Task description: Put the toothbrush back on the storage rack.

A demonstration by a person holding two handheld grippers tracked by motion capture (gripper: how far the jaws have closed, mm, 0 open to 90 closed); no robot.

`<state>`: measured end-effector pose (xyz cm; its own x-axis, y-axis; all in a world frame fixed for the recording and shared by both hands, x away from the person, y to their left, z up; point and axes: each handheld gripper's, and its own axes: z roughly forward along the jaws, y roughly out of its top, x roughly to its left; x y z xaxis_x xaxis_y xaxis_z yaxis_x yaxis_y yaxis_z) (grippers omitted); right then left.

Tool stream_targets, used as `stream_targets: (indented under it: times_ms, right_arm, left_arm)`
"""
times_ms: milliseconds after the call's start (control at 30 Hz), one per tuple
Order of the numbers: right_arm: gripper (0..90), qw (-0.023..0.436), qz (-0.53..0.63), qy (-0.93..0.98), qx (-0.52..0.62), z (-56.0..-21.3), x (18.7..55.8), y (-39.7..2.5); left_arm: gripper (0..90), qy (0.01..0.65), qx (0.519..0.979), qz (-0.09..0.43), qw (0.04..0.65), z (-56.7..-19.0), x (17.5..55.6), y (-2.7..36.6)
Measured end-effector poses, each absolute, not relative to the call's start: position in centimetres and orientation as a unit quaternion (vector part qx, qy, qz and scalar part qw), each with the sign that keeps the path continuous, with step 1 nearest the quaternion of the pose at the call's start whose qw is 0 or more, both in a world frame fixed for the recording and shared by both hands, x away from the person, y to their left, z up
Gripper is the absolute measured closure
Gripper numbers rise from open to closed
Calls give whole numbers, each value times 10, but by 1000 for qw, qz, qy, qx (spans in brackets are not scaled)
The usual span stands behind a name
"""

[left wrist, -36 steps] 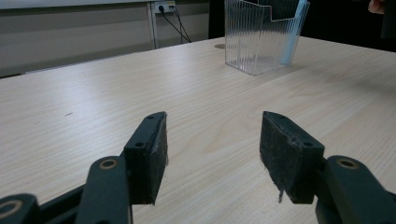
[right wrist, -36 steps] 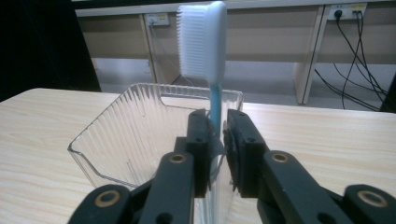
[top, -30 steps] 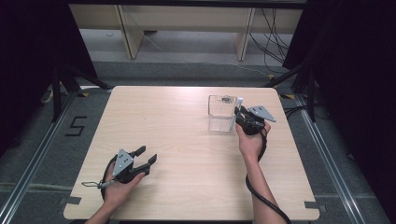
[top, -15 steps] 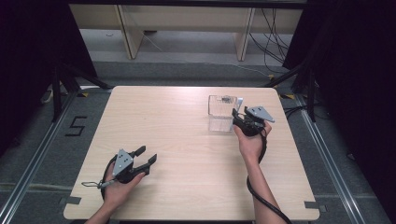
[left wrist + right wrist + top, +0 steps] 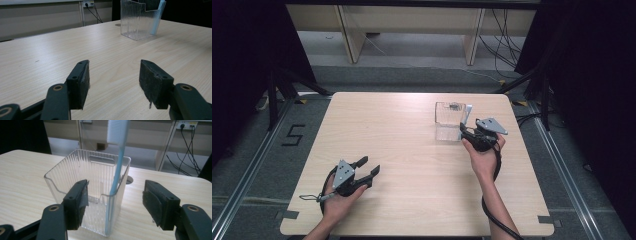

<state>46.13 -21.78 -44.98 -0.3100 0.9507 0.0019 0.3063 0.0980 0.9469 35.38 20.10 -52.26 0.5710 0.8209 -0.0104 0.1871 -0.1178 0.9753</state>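
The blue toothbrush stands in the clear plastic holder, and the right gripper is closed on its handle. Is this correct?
Not quite. The toothbrush does stand in the clear holder, but the right gripper is open, its jaws apart in front of the holder and touching nothing, as the right gripper view shows.

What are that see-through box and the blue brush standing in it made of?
The clear ribbed square box looks like hard glossy plastic: you see through its fluted walls, which catch highlights. The light-blue toothbrush with white bristles seems translucent plastic too; its handle glows slightly. The bristles are probably nylon, though that is unclear.
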Motion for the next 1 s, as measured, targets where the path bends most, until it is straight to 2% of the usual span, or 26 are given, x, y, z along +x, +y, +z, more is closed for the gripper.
stream_targets:
  times_ms: [1000]
  right_arm:
    - [342, 329, 465, 673, 471, -467, 408, -236]
  left_arm:
    - [413, 363, 687, 287, 560, -523, 355, 200]
